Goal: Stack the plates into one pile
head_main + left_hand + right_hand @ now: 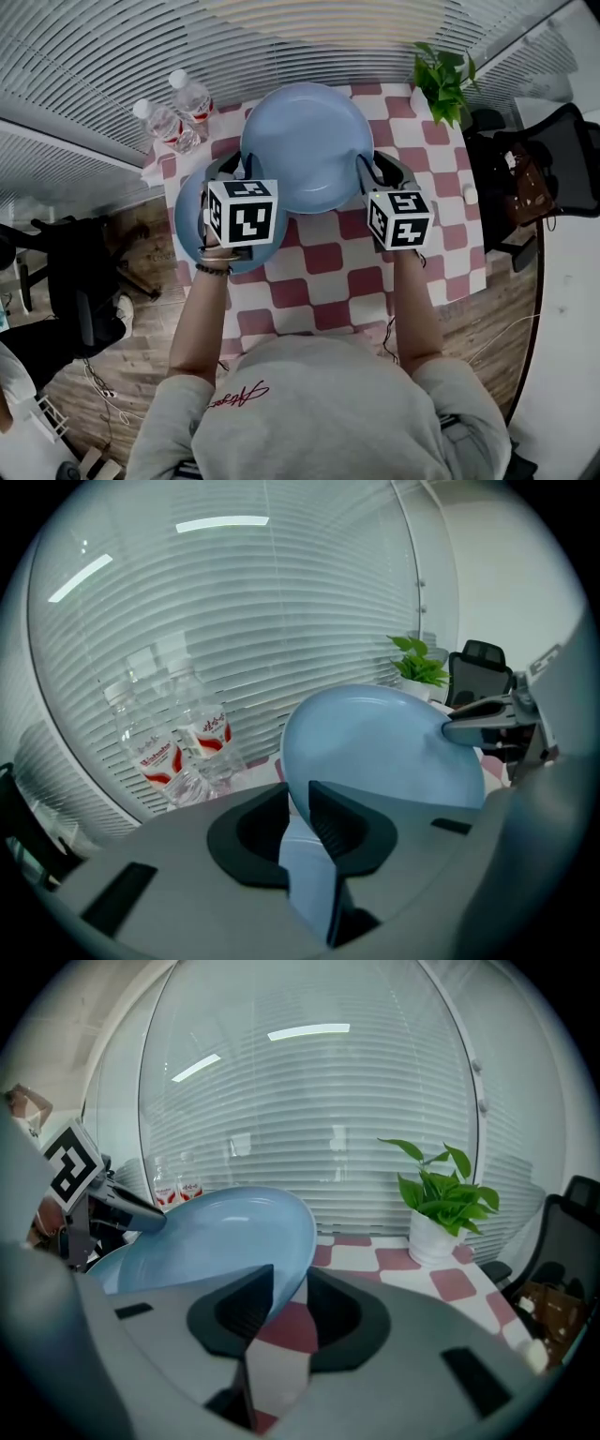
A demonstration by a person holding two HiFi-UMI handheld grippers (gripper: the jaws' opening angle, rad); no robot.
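Observation:
A large light-blue plate (pixel 305 141) is held up over the red-and-white checked table (pixel 323 281) between my two grippers. The left gripper (pixel 230 171) is shut on its left rim, and in the left gripper view the plate (pixel 384 752) fills the space past the jaws (pixel 302 803). On the opposite rim the right gripper (pixel 373 171) is shut; in the right gripper view the plate's edge (pixel 216 1237) sits between its jaws (pixel 291 1288). A second blue plate (pixel 187 230) lies on the table at the left, partly hidden under my left gripper.
Two water bottles (pixel 173 112) stand at the table's far left corner. A potted plant (pixel 441 80) is at the far right corner. Window blinds (pixel 112 56) run behind the table, and a black office chair (pixel 553 159) is at the right.

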